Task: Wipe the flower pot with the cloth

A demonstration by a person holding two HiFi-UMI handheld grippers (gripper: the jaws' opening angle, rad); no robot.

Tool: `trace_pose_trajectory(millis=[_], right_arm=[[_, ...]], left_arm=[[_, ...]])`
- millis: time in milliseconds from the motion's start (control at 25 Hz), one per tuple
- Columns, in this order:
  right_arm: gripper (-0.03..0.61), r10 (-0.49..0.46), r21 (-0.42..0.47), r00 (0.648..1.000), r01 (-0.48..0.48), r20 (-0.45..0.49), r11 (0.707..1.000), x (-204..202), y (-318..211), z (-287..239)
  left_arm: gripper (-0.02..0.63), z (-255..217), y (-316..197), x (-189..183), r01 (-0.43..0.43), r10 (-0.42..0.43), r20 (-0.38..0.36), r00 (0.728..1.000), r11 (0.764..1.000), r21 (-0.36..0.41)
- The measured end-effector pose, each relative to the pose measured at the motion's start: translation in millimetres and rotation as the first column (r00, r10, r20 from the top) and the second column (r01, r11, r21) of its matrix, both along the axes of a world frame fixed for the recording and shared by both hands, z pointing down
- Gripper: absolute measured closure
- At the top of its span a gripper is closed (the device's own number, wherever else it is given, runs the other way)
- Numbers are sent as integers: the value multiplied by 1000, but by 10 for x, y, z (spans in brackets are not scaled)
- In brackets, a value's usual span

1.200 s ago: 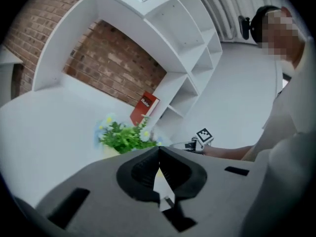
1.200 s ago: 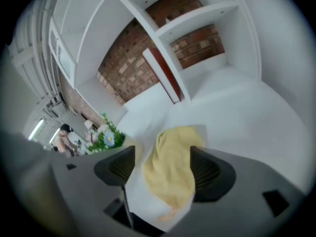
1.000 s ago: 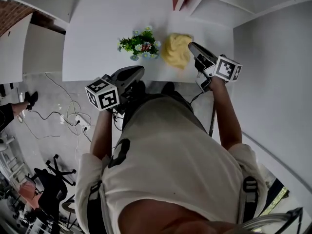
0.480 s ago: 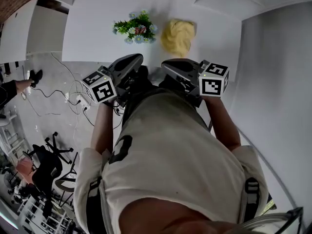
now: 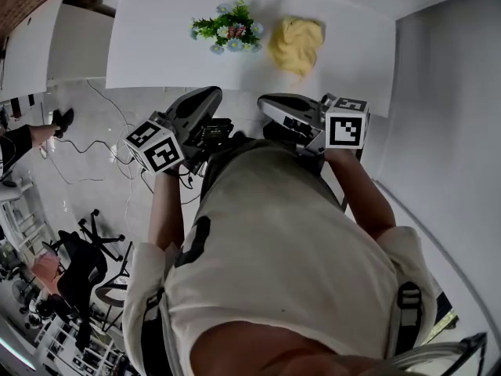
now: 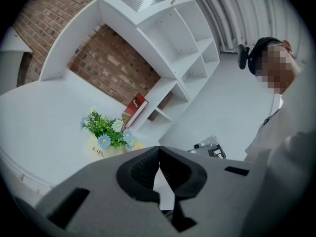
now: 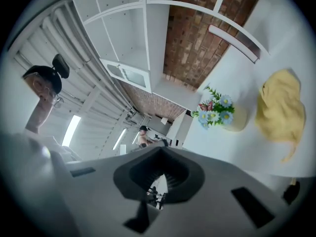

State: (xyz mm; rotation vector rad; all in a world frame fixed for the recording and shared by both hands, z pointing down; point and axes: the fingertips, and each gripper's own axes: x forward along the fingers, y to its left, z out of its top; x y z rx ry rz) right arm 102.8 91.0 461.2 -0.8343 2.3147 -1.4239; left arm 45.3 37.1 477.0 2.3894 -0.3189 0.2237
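1. I see both grippers held low by the person's body, short of the tabletop (image 5: pixel 156 37) edge. The left gripper (image 5: pixel 210 96) and the right gripper (image 5: pixel 268 102) sit side by side.
2. In their own views, the left jaws are pressed together with nothing between them. The right jaws are likewise together and hold nothing.
3. The pot (image 7: pixel 236 122) stands upright on the tabletop, with flowers (image 5: pixel 231 31) spreading over its rim. The cloth (image 5: pixel 296 41) lies in a crumpled heap just to the pot's right in the head view. There is a small gap between them, and neither gripper is near either one.
4. I judge this fits two stages. The cloth may be waiting to be taken up, or it may have been laid down once the pot was wiped. The pot's wall shows me no mark that decides it.
5. Either way, I keep both grippers clear of the flowers. They overhang the pot, and a brush from the side would likely tip so small a thing.
6. For any wiping, I judge these points matter:
   - The jaws should bite a high fold of the heap, so that enough cloth hangs free to wrap the pot's wall.
   - The other gripper should steady the pot low down.
   - Strokes should run around the wall, below the leaves.
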Motion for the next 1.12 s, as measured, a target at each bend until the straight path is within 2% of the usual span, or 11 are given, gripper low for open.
trace_pose_trajectory(millis=[160,320,440,600,720,840,1000,1120], right_arm=[[568,14,10,1000,-14,14,1000,-356,34,-54],[568,38,43,999,-37,-27,998,-858,144,-127],[568,72,28,996,-71,-54,997,-1154,310,-116],[568,157,-9,987,-158,-36,987,-1363,591,-78],[568,220,-20,975,-221,-30,975,-1418,773,-57],[568,239,-2,971,-239,-20,971,-1418,858,-71],[568,240,33,971,-239,-18,970,-1419,954,-138],[568,239,62,971,-238,-13,969,-1297,1080,-241]], left_arm=[[594,9,168,-296,-57,57,-20,998,998,4],[594,56,328,-783,-79,79,-44,996,997,-5],[594,137,471,-1143,-70,69,-42,997,997,-29],[594,261,761,-1418,-138,137,-29,990,990,-43],[594,333,953,-1472,-186,185,-13,983,982,-44],[594,358,1120,-1364,-228,228,7,974,973,-37],[594,232,1448,-1161,-316,315,35,948,948,34],[594,131,1579,-1049,-325,321,57,945,944,64]])
